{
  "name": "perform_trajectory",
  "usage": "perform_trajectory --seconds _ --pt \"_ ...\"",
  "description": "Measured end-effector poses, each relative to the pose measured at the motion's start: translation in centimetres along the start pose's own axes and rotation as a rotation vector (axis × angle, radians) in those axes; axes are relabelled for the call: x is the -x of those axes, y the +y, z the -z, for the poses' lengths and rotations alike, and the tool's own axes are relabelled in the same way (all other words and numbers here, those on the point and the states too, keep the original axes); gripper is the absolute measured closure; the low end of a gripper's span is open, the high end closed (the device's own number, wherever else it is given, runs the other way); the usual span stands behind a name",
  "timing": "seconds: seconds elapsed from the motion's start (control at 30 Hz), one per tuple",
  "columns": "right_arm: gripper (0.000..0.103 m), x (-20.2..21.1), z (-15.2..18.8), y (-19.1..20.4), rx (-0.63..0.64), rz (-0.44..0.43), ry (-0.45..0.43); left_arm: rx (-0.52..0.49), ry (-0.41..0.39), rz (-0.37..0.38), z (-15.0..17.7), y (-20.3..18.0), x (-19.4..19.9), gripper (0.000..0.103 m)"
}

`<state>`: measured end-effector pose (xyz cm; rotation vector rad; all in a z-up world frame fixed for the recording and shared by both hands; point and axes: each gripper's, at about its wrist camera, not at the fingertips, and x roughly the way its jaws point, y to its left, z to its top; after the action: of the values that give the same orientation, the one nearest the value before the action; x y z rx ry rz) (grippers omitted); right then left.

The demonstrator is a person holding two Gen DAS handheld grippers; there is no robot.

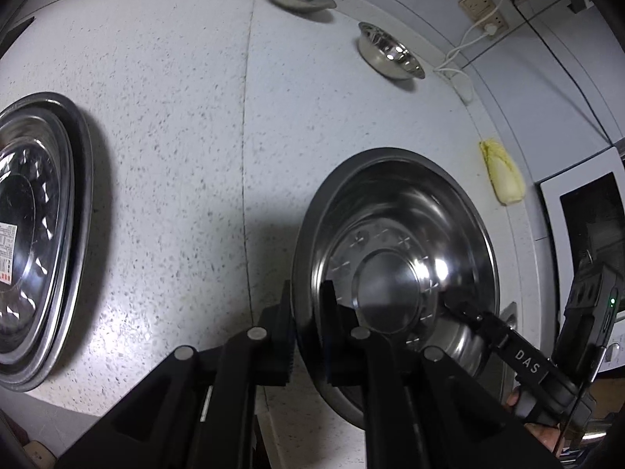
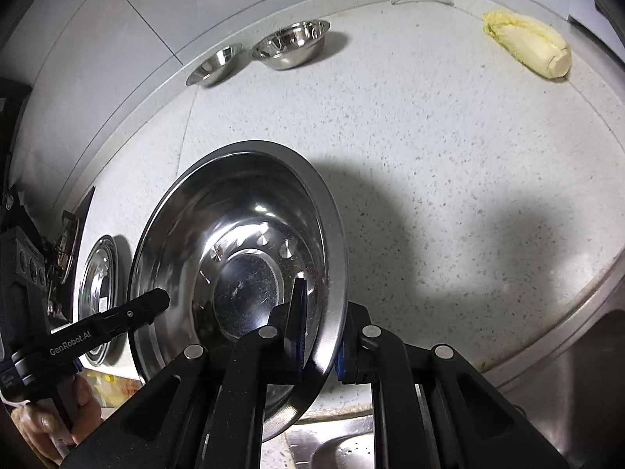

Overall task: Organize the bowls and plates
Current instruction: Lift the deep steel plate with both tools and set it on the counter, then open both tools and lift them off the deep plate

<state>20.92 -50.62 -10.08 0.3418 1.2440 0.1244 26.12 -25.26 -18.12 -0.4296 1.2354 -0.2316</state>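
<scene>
Presently: one wide, shallow stainless-steel plate point(image 2: 238, 273), rigid, light and slick, held above the speckled white counter point(image 2: 429, 195), left gripper point(image 1: 308, 312) and right gripper point(image 2: 322, 336) fingers each closed on opposite rims, the best purchase.

Premises: domestic kitchen. Evidence: speckled white stone desk point(image 2: 429, 148), stainless steel sink point(image 2: 343, 449) at its near edge, pale napa cabbage point(image 2: 527, 45) near the far right corner, shiny steel bowls point(image 2: 291, 45) along the far edge, tiled wall point(image 2: 117, 19).
</scene>
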Motion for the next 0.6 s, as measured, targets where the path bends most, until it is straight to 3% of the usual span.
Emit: perform_trajectory --seconds 0.27,0.3,0.33,0.53,0.6 --pt "0.092 -0.6 0.4 -1.4 -0.042 -0.062 0.007 0.006 -0.029 -0.005 0.3 0.2 0.4 0.091" --pt "0.092 -0.5 0.4 -1.5 -0.04 -0.063 0.003 0.003 -0.034 -0.006 0.2 0.2 0.5 0.087" --pt "0.091 -0.2 0.4 -1.6 -0.037 -0.062 -0.001 0.004 -0.038 -0.004 0.1 0.2 0.7 0.073" --pt "0.06 1.6 0.1 -2.7 -0.055 -0.047 -0.052 0.0 -0.076 -0.007 -0.5 0.8 2.4 0.058" --pt "0.056 2.1 -0.2 -3.1 -0.055 -0.036 -0.067 0.003 -0.077 0.01 -0.9 0.8 2.9 0.056"
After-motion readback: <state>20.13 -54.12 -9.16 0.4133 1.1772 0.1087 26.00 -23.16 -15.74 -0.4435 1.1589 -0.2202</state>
